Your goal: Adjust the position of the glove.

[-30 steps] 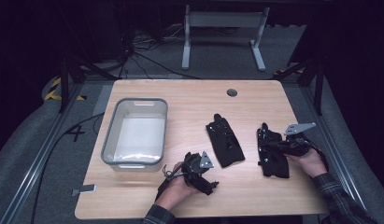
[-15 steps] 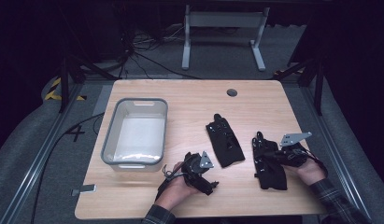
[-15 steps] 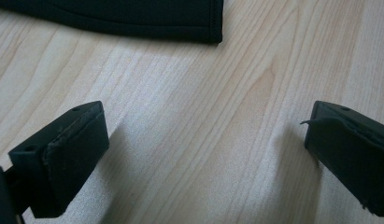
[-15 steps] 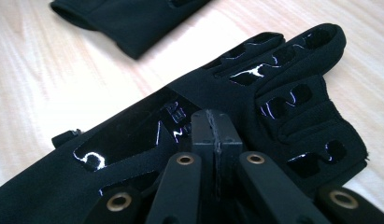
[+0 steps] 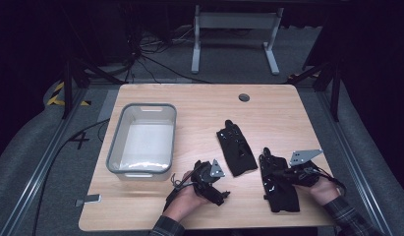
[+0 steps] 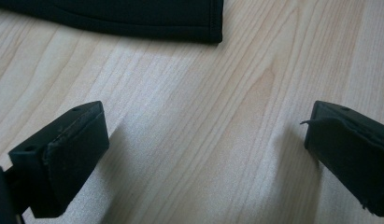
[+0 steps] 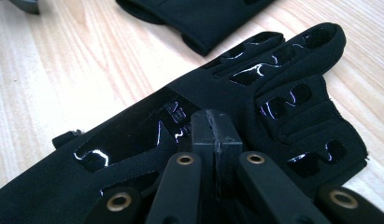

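Two black gloves lie on the wooden table (image 5: 189,103). One glove (image 5: 236,147) lies flat at the centre; its cuff (image 6: 133,18) runs along the top of the left gripper view. The other glove (image 5: 278,184) lies at the near right with glossy patches on its fingers (image 7: 283,70). My right gripper (image 5: 284,174) (image 7: 216,133) is shut, its pads pressed together on the back of this glove. My left gripper (image 5: 220,192) (image 6: 208,154) rests low over bare wood just short of the centre glove's cuff, jaws wide open and empty.
A grey plastic bin (image 5: 116,147) with a white inside stands at the table's left, close to my left hand. A round cable hole (image 5: 244,97) sits near the far edge. A metal stand (image 5: 234,29) is on the floor beyond the table.
My right gripper has slid toward the near edge and slightly left, and the glove under it has moved along with it. The left gripper has stayed put.
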Demonstrator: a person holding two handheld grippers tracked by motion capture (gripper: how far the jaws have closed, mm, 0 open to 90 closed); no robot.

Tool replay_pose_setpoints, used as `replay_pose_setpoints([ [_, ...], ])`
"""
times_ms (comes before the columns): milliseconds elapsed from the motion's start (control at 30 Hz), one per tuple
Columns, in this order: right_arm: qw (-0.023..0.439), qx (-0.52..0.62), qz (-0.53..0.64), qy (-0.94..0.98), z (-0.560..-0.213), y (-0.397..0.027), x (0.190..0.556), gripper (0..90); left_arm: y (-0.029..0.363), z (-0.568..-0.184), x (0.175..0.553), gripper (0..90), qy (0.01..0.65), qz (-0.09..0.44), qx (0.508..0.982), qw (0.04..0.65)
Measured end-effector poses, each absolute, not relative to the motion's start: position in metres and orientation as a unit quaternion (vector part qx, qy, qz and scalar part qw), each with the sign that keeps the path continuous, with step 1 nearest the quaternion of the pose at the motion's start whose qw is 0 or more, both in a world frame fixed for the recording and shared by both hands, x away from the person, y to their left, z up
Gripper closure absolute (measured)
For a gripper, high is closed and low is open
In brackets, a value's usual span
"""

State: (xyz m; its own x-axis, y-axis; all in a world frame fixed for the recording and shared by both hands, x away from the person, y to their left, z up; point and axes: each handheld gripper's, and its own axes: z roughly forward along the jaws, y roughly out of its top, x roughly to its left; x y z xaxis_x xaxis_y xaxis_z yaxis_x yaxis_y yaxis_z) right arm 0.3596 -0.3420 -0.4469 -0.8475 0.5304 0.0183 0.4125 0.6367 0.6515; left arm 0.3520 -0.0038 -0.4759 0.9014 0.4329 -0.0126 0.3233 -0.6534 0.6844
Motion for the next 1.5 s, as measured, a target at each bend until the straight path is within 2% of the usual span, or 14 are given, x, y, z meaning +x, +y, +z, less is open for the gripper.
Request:
replay_pose_setpoints([
  [200,0.087,0.259,0.340,0.900,-0.445,-0.342,0.359,89.3,-0.004,-0.476,0.352,0.0,0.209,0.076,0.906,0.360],
  [300,0.097,0.258,0.351,0.895,-0.442,-0.346,0.359,83.2,-0.004,-0.476,0.352,0.0,0.209,0.076,0.906,0.360],
  [500,0.128,0.275,0.365,0.880,-0.438,-0.360,0.359,60.9,-0.004,-0.476,0.352,0.0,0.209,0.076,0.906,0.360],
  [533,0.128,0.275,0.365,0.880,-0.438,-0.360,0.359,60.9,-0.004,-0.476,0.352,0.0,0.209,0.076,0.906,0.360],
  [600,0.139,0.291,0.365,0.873,-0.439,-0.373,0.359,51.7,-0.004,-0.476,0.352,0.0,0.209,0.076,0.906,0.360],
  [633,0.139,0.291,0.365,0.873,-0.439,-0.373,0.359,51.7,-0.004,-0.476,0.352,0.0,0.209,0.076,0.906,0.360],
  [667,0.143,0.305,0.372,0.865,-0.440,-0.382,0.359,45.1,-0.004,-0.476,0.352,0.0,0.209,0.076,0.906,0.360],
  [733,0.155,0.319,0.372,0.858,-0.442,-0.390,0.358,39.6,-0.004,-0.476,0.352,0.0,0.208,0.076,0.906,0.360],
  [967,0.175,0.341,0.359,0.851,-0.451,-0.410,0.357,30.3,-0.005,-0.475,0.353,0.3,0.210,0.075,0.908,0.355],
  [1000,0.172,0.347,0.358,0.850,-0.454,-0.414,0.358,26.9,-0.004,-0.472,0.353,4.3,0.213,0.076,0.907,0.355],
  [1200,0.167,0.361,0.350,0.848,-0.460,-0.419,0.362,22.8,0.000,-0.462,0.354,31.3,0.240,0.074,0.903,0.349],
  [1400,0.169,0.363,0.358,0.844,-0.465,-0.419,0.362,17.2,-0.005,-0.444,0.360,69.9,0.246,0.070,0.891,0.376],
  [1467,0.169,0.362,0.359,0.844,-0.465,-0.419,0.362,17.0,-0.006,-0.442,0.362,79.9,0.246,0.069,0.891,0.375],
  [1500,0.169,0.362,0.359,0.844,-0.465,-0.418,0.362,16.9,-0.008,-0.440,0.365,79.9,0.246,0.066,0.891,0.376],
])
